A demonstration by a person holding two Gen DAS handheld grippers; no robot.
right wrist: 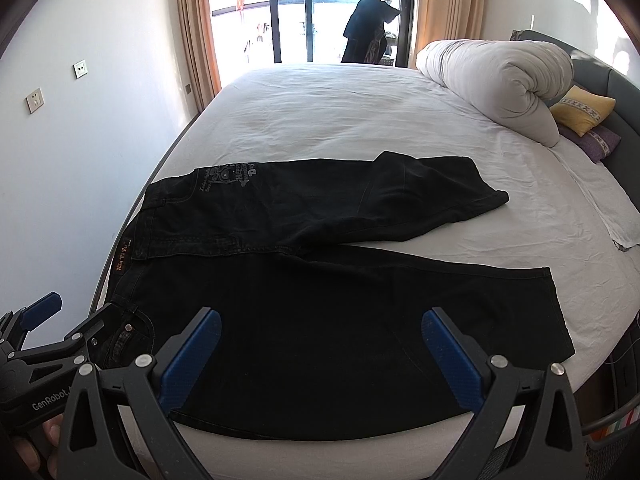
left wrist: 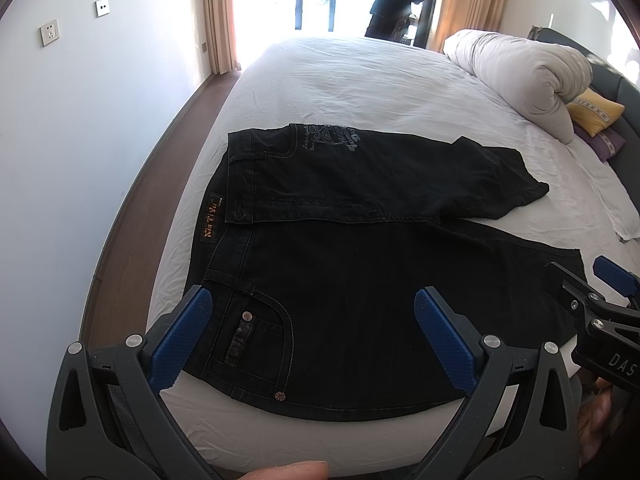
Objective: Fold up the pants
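Note:
Black jeans lie flat on the white bed, waistband to the left, both legs running right. The far leg is bent back on itself at its end. They also show in the right wrist view. My left gripper is open and empty above the near pocket and hip. My right gripper is open and empty above the near leg. The right gripper shows at the right edge of the left wrist view, and the left gripper at the left edge of the right wrist view.
A rolled white duvet and a yellow pillow lie at the bed's head on the right. A white towel lies along the right side. A wall stands left, balcony doors behind.

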